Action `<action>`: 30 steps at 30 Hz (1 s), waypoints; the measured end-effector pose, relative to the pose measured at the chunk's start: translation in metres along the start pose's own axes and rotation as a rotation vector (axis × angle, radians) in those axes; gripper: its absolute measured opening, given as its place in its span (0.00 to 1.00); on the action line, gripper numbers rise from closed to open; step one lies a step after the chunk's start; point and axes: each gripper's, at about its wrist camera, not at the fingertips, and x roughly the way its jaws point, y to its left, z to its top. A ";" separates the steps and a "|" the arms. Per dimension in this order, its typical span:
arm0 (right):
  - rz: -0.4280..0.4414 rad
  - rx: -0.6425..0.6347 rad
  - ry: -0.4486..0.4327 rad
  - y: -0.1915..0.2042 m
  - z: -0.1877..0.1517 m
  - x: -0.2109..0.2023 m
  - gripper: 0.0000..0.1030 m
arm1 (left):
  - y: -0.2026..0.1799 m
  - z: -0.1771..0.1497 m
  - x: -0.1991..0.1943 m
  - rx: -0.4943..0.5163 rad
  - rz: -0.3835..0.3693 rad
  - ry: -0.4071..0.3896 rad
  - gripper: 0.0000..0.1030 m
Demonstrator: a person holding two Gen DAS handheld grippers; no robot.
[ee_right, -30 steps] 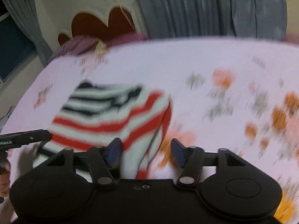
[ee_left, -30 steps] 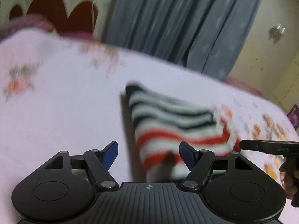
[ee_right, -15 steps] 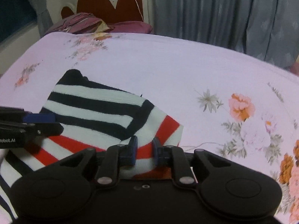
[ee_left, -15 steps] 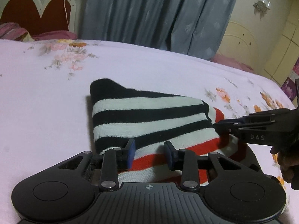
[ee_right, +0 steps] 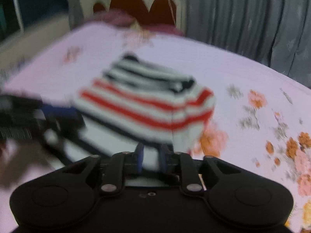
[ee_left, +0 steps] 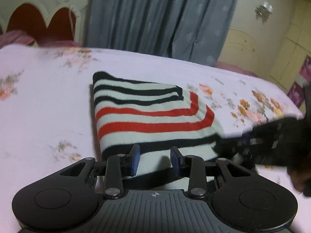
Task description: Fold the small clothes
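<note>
Left gripper (ee_left: 154, 160) gripping striped garment (ee_left: 151, 116), bed (ee_left: 48, 101)

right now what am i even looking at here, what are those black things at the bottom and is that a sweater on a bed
There is no robot arm here. A person holds a two-finger tool in each hand, with a wide-angle camera on each looking along its fingers, so each picture is one tool's own view.

The black shape at the bottom is that tool: the left hand-held gripper in one view, the right hand-held gripper in the other. Each also shows in the other's view.

A striped knit garment, white with black and red bands, lies partly folded on a pink floral bedsheet. Both tools are at its near edge with cloth between their blue fingers. The right looks pinched shut on it; that view is blurred.
</note>
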 end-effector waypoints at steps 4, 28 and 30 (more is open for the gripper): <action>-0.020 0.021 0.002 -0.005 -0.006 0.003 0.05 | -0.010 -0.001 0.002 0.046 0.039 0.011 0.29; -0.031 0.008 -0.014 0.009 -0.050 -0.016 0.05 | -0.023 -0.059 -0.017 0.036 0.131 0.066 0.24; -0.037 0.002 -0.013 0.010 -0.050 -0.015 0.05 | -0.024 -0.059 -0.016 0.036 0.134 0.065 0.24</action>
